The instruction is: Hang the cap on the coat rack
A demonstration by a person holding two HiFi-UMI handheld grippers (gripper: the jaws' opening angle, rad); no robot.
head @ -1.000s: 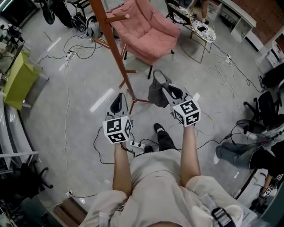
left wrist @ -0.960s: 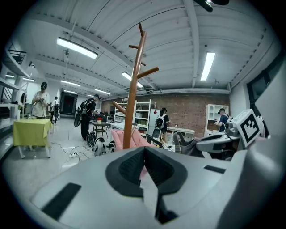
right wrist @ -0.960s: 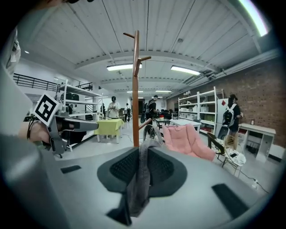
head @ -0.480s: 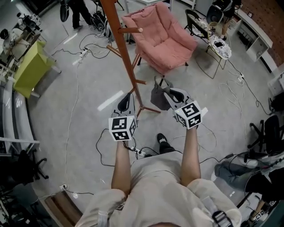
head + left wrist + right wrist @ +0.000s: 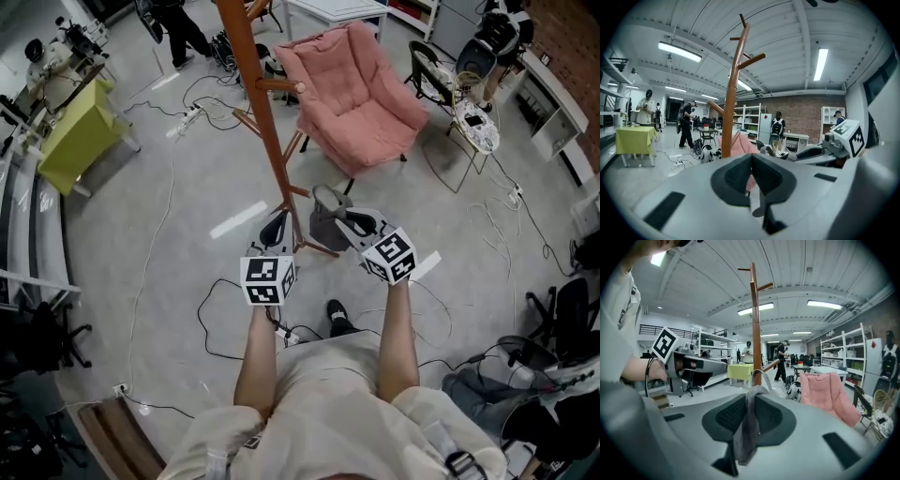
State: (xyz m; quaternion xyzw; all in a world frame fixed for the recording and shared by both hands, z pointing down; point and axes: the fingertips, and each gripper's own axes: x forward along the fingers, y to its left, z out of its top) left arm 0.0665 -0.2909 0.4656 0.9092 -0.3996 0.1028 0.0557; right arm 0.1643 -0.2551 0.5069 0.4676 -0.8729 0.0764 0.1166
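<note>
The grey cap (image 5: 330, 220) hangs from my right gripper (image 5: 354, 222), whose jaws are shut on its fabric (image 5: 748, 427). The wooden coat rack (image 5: 265, 131) stands just ahead, its pole between and beyond both grippers, with pegs near the top (image 5: 751, 58) (image 5: 764, 287). My left gripper (image 5: 274, 228) is shut with nothing between its jaws (image 5: 752, 176), close to the foot of the rack. The right gripper also shows at the right of the left gripper view (image 5: 834, 147).
A pink armchair (image 5: 361, 89) stands behind the rack. Cables and a power strip (image 5: 291, 333) lie on the grey floor. A yellow-green table (image 5: 80, 131) is at left, a small round side table (image 5: 473, 122) at right. People stand far back.
The view has moved closer to the rack and armchair. Both grippers have drifted slightly toward the rack's base, the cap still held by the right one.
</note>
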